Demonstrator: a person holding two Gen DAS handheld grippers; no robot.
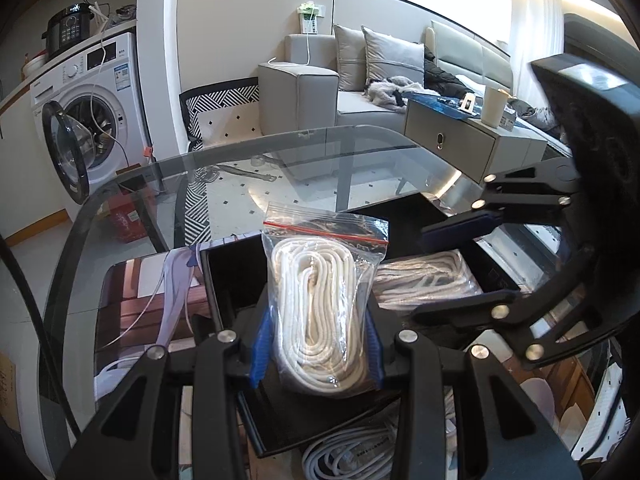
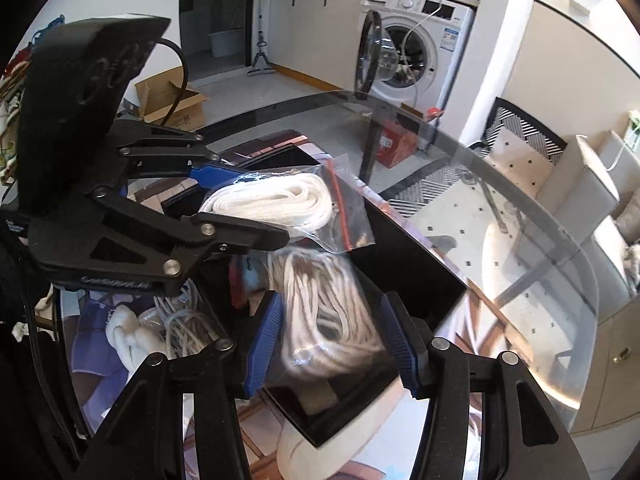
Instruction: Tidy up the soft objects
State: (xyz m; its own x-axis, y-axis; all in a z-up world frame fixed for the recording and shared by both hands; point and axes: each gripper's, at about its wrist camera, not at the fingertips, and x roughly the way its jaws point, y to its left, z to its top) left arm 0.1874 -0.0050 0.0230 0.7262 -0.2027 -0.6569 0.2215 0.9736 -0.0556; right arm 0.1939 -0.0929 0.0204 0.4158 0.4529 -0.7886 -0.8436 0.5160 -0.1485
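**Left Gripper Clamped on Bagged Rope; Right Gripper Released over Second Bag**

A clear zip-lock bag with a red seal strip, filled with coiled white rope (image 1: 320, 312), is gripped by the left gripper (image 1: 316, 340). Both blue ribbed finger pads (image 1: 259, 350) are pressed against the sides of the bag, and the plastic is pinched inward between them. In the right wrist view the same bag (image 2: 280, 200) is seen lifted clear above the black rectangular tray (image 2: 404, 264), with its sealed end tilted toward the tray's far side.

A second clear bag of coiled white rope (image 2: 328, 320) lies inside the black tray. It is straddled by the right gripper (image 2: 332, 340), whose blue pads (image 2: 264, 344) stand spread apart on either side of it; no clamping contact with the plastic is visible. In the left wrist view this second bag (image 1: 424, 280) is seen lying flat in the tray (image 1: 236, 272), with the right gripper (image 1: 460, 264) above it and its jaws apart.

The tray rests on a round glass-topped table (image 1: 248, 160) over a printed mat. A loose bundle of grey-white cable (image 2: 180, 328) lies on the table just beside the tray. A white front-loading washing machine (image 1: 92, 112) with its door swung open stands in the background.
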